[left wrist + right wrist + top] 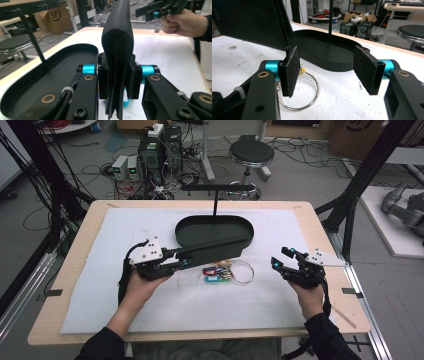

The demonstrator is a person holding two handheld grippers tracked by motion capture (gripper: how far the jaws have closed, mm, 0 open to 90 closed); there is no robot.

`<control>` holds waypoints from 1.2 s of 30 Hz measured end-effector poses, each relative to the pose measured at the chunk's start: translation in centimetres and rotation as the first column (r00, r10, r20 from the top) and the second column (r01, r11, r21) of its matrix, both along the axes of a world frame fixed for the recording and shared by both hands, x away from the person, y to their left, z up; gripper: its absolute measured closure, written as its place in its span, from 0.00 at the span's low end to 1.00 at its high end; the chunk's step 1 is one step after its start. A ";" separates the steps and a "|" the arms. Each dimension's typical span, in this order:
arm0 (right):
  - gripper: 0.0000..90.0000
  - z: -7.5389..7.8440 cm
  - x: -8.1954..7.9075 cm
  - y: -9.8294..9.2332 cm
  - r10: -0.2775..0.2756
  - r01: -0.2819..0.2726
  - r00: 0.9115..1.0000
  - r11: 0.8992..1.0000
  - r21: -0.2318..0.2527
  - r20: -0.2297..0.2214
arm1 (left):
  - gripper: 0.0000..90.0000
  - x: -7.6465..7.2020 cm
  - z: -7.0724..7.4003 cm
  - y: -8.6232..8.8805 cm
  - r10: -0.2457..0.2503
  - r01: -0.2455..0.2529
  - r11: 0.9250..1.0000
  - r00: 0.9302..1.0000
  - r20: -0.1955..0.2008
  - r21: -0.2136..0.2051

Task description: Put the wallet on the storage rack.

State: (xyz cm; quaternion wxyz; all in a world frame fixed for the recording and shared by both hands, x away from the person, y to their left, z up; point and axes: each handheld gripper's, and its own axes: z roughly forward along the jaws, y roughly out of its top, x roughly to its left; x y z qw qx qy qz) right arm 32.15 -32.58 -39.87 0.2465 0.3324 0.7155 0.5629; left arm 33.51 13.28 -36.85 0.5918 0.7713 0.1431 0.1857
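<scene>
A black oval tray (212,227) with an upright T-shaped post stands at the middle back of the white mat. In front of it lies a bunch of keys (216,272) with red, blue and teal tags on a large metal ring (316,87). My left gripper (182,258) is shut on a black folded wallet-like piece (217,250), held level just above the tray's front rim. In the left gripper view the piece (117,42) stands pinched between the pads, with the tray (57,65) to its left. My right gripper (281,256) is open to the right of the keys, with nothing between its pads (292,67).
The white mat (150,310) covers most of the wooden table (80,245). Beyond the far edge stand a round stool (251,154), computer boxes (160,150) and loose cables on the floor. Black frame posts rise at both sides.
</scene>
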 end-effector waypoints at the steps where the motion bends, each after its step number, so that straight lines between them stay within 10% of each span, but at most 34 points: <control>1: 0.44 0.0 0.0 -0.1 -0.004 0.004 1.000 1.000 0.000 0.000 | 0.84 0.2 0.1 -0.1 0.005 -0.005 1.000 1.000 0.001 0.001; 36: 0.44 -0.2 0.1 -0.9 -0.056 0.056 0.998 0.998 0.002 0.006 | 0.84 7.1 -1.0 -3.1 0.155 -0.155 0.988 0.988 0.016 0.015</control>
